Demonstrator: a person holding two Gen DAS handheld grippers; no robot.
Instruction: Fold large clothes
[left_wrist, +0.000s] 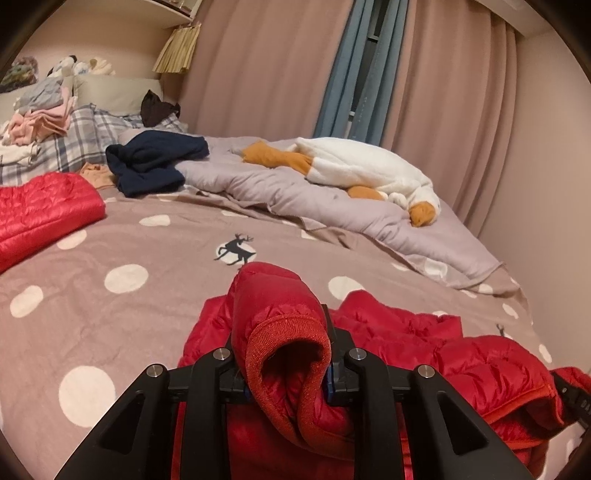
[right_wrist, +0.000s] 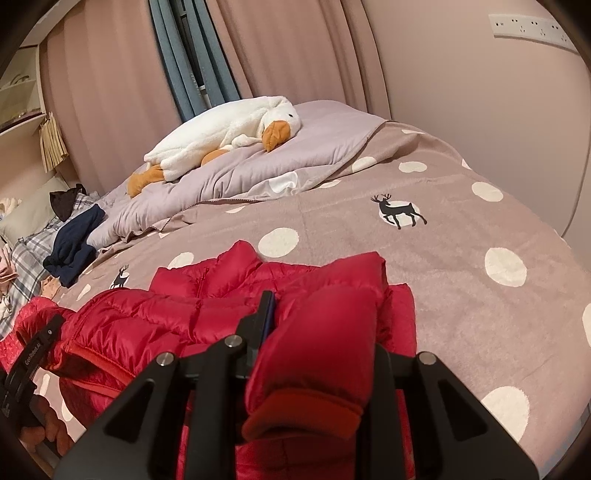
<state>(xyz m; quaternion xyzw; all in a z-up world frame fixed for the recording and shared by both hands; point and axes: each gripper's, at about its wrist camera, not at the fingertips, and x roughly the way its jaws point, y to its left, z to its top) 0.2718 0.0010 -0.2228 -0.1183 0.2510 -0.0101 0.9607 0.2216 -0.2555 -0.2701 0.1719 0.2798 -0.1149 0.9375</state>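
A red puffer jacket (left_wrist: 461, 362) lies crumpled on the polka-dot bedspread (left_wrist: 122, 310), near the front edge. My left gripper (left_wrist: 286, 354) is shut on one sleeve's ribbed cuff (left_wrist: 288, 354), lifted toward the camera. My right gripper (right_wrist: 321, 332) is shut on the other sleeve (right_wrist: 325, 332), whose cuff (right_wrist: 303, 410) hangs toward the camera. The jacket body (right_wrist: 147, 321) spreads between them. The left gripper shows at the right wrist view's left edge (right_wrist: 29, 362). The fingertips are mostly hidden by the fabric.
A second red quilted garment (left_wrist: 40, 214) lies at the left. A navy garment (left_wrist: 155, 162), a grey duvet (left_wrist: 295, 188) with a white goose plush (left_wrist: 369, 170), and stacked clothes on plaid pillows (left_wrist: 40, 122) sit behind. Curtains (left_wrist: 266, 66) and wall (right_wrist: 480, 92) border the bed.
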